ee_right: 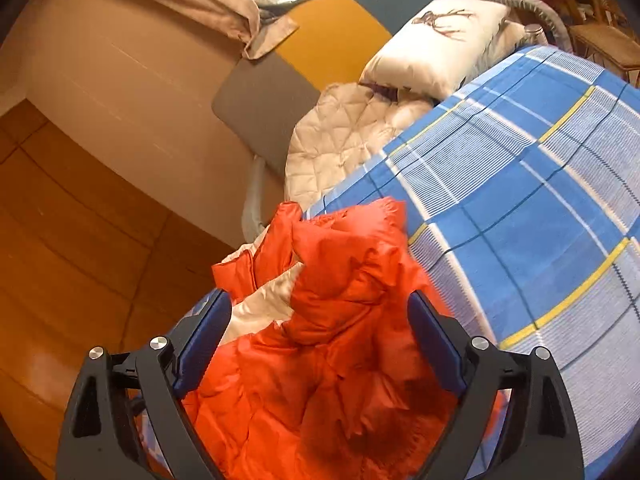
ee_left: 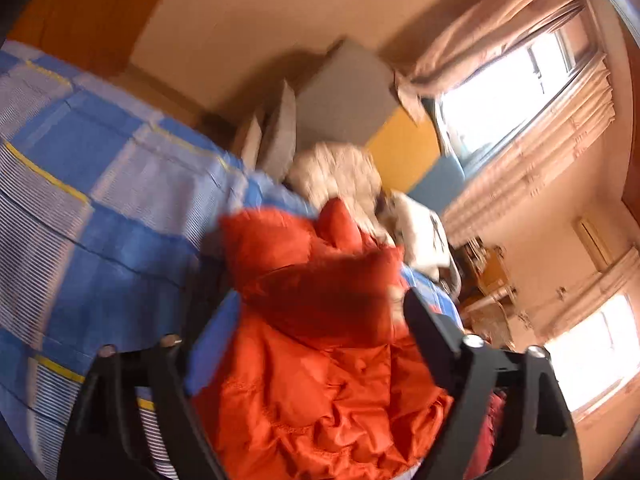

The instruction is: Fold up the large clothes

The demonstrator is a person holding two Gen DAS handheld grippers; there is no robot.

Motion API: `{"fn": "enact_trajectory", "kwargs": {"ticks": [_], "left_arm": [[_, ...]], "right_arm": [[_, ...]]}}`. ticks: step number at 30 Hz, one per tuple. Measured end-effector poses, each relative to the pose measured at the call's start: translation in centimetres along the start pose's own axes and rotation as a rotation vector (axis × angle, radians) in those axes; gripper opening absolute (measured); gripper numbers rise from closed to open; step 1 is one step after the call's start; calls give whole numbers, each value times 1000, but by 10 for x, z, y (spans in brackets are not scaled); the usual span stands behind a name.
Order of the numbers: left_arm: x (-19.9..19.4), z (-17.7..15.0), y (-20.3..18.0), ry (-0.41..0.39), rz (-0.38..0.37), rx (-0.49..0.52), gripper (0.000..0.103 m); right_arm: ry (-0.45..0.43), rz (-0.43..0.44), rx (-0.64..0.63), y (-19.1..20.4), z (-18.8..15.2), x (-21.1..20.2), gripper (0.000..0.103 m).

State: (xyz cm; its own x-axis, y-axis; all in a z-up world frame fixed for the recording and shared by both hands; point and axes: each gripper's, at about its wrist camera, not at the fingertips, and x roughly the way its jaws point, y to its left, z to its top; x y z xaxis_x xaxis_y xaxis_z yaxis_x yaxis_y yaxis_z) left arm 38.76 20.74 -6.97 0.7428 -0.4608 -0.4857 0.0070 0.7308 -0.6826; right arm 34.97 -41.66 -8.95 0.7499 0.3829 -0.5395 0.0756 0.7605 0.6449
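Both tools, left tool (ee_left: 304,320) and right tool (ee_right: 316,316), are standing apart over the orange jacket (ee_right: 340,360) on the bed (ee_right: 520,200), likely needing fresh grips for folding.

Warm daylight, window (ee_left: 516,92) glare, motion blur

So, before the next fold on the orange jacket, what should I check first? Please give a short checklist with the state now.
1. Left gripper open: ok.
2. Right gripper open: ok.
3. Jacket free of both grippers: ok, pads not pressing it.
4. Jacket flat on the bed: not ok, it is bunched and creased.
5. Jacket fully on the bed: not ok, one part hangs past the edge.
6. Sleeves found: cannot tell.
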Motion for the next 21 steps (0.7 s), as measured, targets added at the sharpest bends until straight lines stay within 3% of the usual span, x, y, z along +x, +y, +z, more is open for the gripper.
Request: {"fn": "enact_trajectory", "kwargs": {"ticks": [1,3,6,9,11,12,13,14,16,19,21], "left_arm": [[-8,-1,5,-13,-21,-11,90],[-17,-5,13,-29,22,-2,91],[-18,-28,32,20,39,13,89],[-6,-58,48,107,30,9,80],[7,-74,51,164,12,5,65],[13,-80,49,183,-1,9,51],[17,-83,46,188,-9,14,38],[20,-86,42,185,-18,17,31],[18,-86,36,155,-34,21,12],[4,-87,27,129,-46,51,6],[-8,-89,23,120,-60,70,5]], "right_arm": [[-1,-4,-7,-2,-3,-4,89],[12,-42,-25,-11,-13,-11,89],[41,-108,-23,-37,-39,-19,89],[73,-118,6,-56,-57,-19,89],[85,-121,6,-58,-62,-13,88],[88,-119,7,-58,-64,-8,83],[91,-116,5,-56,-64,-4,71],[96,-113,1,-54,-64,0,65],[113,-109,-2,-49,-63,8,39],[111,-109,-13,-41,-62,2,26],[94,-90,-21,-36,-66,-14,23]]}}
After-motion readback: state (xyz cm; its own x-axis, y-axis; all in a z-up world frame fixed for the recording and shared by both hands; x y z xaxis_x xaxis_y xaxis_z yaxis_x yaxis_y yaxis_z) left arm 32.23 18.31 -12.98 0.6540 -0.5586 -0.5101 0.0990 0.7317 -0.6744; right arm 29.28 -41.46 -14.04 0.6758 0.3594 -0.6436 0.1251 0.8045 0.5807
